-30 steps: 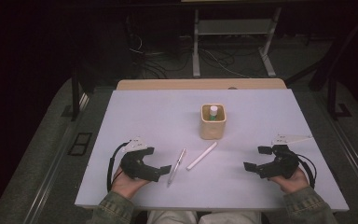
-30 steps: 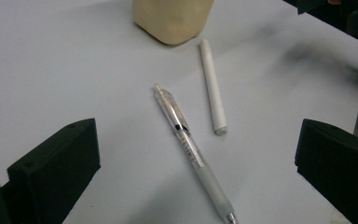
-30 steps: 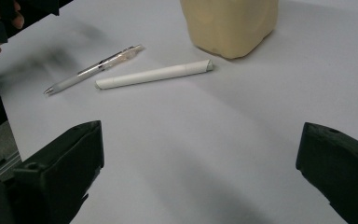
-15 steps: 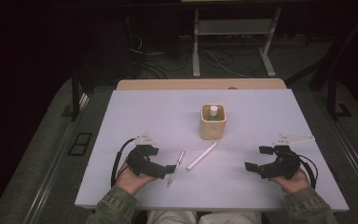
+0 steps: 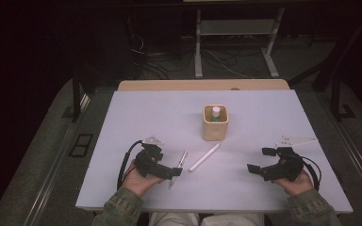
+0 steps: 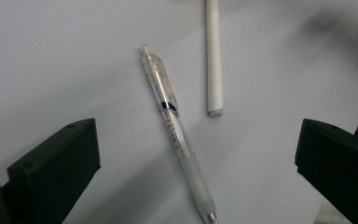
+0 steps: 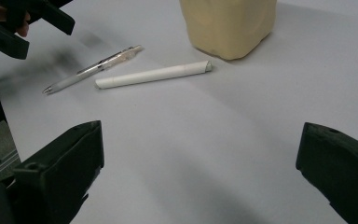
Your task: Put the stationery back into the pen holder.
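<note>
A clear click pen [image 5: 183, 160] [image 6: 175, 130] lies on the white table [image 5: 136, 117], with a white capped pen [image 5: 204, 157] [image 6: 213, 56] just to its right. Behind them stands a pale wooden holder [image 5: 215, 125] [image 7: 228, 23] with a white-topped item [image 5: 216, 112] inside. My left gripper [image 5: 173, 170] [image 6: 196, 140] is open, and its jaws straddle the clear pen's tip end without touching it. My right gripper [image 5: 261, 160] [image 7: 200, 149] is open near the front right, well apart from both pens [image 7: 154, 74] [image 7: 93, 69].
The table's front edge [image 5: 207, 211] runs just below both hands. Bare tabletop [image 5: 273, 113] stretches to the right of the holder. Dark floor with cables and a stand's legs [image 5: 198, 61] lies beyond the table's far edge.
My left gripper has moved right and slightly forward until its open jaws are over the clear pen's near end. The right gripper has hardly moved.
</note>
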`<state>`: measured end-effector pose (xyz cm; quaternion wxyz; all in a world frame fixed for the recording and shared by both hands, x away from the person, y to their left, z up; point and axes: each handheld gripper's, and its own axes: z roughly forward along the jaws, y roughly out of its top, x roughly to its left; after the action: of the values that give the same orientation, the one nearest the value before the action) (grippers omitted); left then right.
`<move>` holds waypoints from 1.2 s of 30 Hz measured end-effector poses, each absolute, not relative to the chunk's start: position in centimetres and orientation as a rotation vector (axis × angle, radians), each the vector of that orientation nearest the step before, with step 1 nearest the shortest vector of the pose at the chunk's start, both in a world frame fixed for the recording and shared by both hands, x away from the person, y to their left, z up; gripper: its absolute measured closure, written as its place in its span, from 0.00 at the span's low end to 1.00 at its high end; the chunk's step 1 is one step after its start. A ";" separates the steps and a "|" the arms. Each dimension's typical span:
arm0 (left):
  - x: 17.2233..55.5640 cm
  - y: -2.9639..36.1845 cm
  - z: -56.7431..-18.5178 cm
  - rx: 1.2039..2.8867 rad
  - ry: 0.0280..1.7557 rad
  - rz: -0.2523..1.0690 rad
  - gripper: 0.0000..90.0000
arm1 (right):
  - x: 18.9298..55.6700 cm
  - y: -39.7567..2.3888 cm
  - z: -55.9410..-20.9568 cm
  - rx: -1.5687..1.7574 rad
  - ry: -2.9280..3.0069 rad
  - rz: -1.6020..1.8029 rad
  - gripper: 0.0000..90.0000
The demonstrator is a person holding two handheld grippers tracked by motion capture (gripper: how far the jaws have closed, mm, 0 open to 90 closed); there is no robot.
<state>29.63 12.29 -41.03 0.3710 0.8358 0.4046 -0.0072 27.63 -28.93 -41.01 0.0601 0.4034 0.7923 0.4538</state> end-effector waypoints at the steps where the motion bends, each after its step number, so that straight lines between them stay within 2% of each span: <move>1: 29.6 12.2 -41.1 2.146 1.046 -0.021 0.00 | 27.6 -28.9 -41.0 1.222 2.398 1.373 0.01; 7: 29.3 11.8 -41.8 2.169 1.095 -0.047 0.00 | 27.6 -28.9 -41.0 1.220 2.398 1.374 0.01; 13: 28.9 11.4 -42.2 2.195 1.121 -0.073 0.08 | 27.6 -28.9 -41.0 1.220 2.398 1.372 0.01; 18: 28.8 11.0 -42.3 2.205 1.142 -0.094 0.17 | 27.6 -28.9 -41.0 1.219 2.400 1.371 0.01; 31: 28.7 10.7 -42.4 2.226 1.170 -0.099 0.51 | 27.6 -28.8 -41.0 1.213 2.405 1.370 0.01; 36: 28.7 10.6 -42.5 2.225 1.189 -0.084 0.60 | 27.6 -28.9 -41.0 1.214 2.405 1.369 0.01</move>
<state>28.68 10.62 -42.45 0.3039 0.8399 0.4486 -0.0318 27.56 -28.86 -41.04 0.0596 0.4010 0.7944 0.4522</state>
